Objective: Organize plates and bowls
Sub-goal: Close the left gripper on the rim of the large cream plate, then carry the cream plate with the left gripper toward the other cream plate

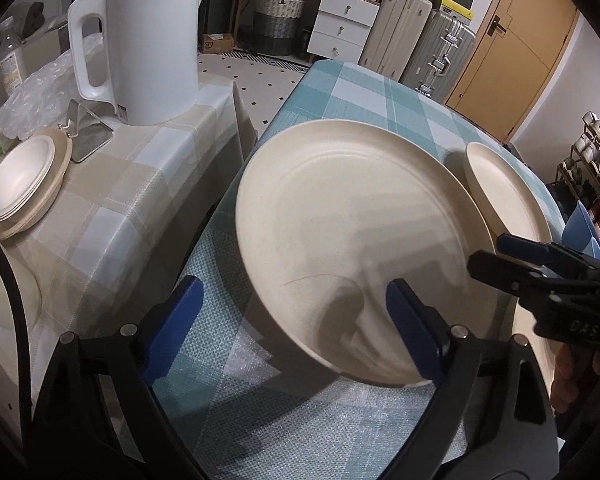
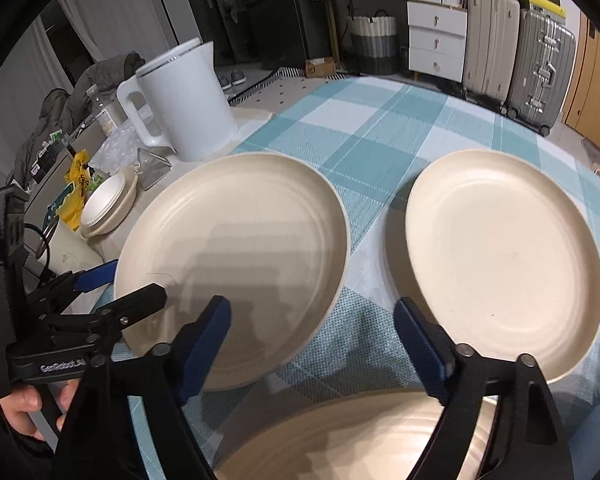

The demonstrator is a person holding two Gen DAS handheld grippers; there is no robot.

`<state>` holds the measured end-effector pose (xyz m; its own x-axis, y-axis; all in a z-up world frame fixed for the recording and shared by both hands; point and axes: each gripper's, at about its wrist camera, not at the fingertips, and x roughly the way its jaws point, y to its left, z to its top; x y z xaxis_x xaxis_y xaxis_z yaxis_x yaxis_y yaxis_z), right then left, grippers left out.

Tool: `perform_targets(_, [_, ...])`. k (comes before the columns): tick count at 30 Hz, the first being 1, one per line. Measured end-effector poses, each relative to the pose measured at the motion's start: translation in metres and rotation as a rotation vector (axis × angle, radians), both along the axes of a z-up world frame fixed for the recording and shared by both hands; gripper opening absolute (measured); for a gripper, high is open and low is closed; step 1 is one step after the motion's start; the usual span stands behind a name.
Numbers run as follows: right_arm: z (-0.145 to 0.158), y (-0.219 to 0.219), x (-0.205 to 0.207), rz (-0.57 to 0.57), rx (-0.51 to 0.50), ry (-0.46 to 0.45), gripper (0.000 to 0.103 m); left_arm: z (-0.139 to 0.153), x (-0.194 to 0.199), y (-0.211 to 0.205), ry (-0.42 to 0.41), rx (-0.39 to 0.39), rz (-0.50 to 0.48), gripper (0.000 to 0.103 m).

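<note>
A large cream plate (image 1: 352,236) lies on the blue checked table (image 1: 364,92). My left gripper (image 1: 294,308) is open, its right finger over the plate's near rim and its left finger off the plate. The same plate (image 2: 236,252) shows in the right wrist view, with the left gripper (image 2: 120,288) at its left edge. A second cream plate (image 2: 500,256) lies to the right, also in the left wrist view (image 1: 504,192). A third plate (image 2: 340,444) lies nearest. My right gripper (image 2: 314,320) is open and empty above the cloth between the plates.
A white kettle (image 1: 152,48) stands on the beige checked side table (image 1: 112,208), with stacked small white bowls on a beige plate (image 1: 20,184) and a metal stand (image 1: 88,132). Suitcases (image 2: 512,52), drawers and a basket stand beyond the table.
</note>
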<state>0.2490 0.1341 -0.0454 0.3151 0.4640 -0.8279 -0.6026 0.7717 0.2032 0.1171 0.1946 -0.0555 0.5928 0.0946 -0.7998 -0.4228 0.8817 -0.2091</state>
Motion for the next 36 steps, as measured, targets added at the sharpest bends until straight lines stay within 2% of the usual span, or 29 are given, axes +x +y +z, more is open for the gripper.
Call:
perform_targets(2, [-0.005, 0.001, 0.002, -0.002, 0.000, 0.011, 0.078, 0.000, 0.000, 0.000, 0.000, 0.003, 0.001, 0.088])
perform_targets(6, [-0.010, 0.004, 0.003, 0.005, -0.004, 0.022, 0.062, 0.002, -0.002, 0.002, -0.005, 0.003, 0.007, 0.080])
perform_targets(10, [-0.012, 0.008, 0.002, 0.011, -0.007, 0.016, 0.047, 0.002, -0.004, 0.003, -0.017, -0.005, 0.007, 0.064])
perform_targets(12, [-0.011, 0.008, 0.001, 0.012, -0.008, 0.015, 0.036, 0.002, -0.004, 0.004, -0.023, -0.010, 0.006, 0.053])
perform_targets(14, [-0.011, 0.009, 0.000, 0.006, -0.015, 0.008, 0.034, 0.003, -0.003, 0.002, -0.018, 0.002, 0.003, 0.041])
perform_targets(17, [-0.011, 0.009, -0.001, -0.004, -0.039, -0.012, 0.022, 0.003, -0.004, 0.000, -0.014, 0.020, 0.009, 0.033])
perform_targets(20, [-0.011, 0.007, 0.000, -0.017, -0.042, -0.024, 0.021, 0.003, -0.004, 0.001, -0.014, 0.028, 0.012, 0.028])
perform_targets(36, [-0.002, -0.001, -0.008, -0.043, -0.047, -0.070, 0.021, 0.016, -0.010, -0.006, -0.049, 0.038, -0.003, 0.027])
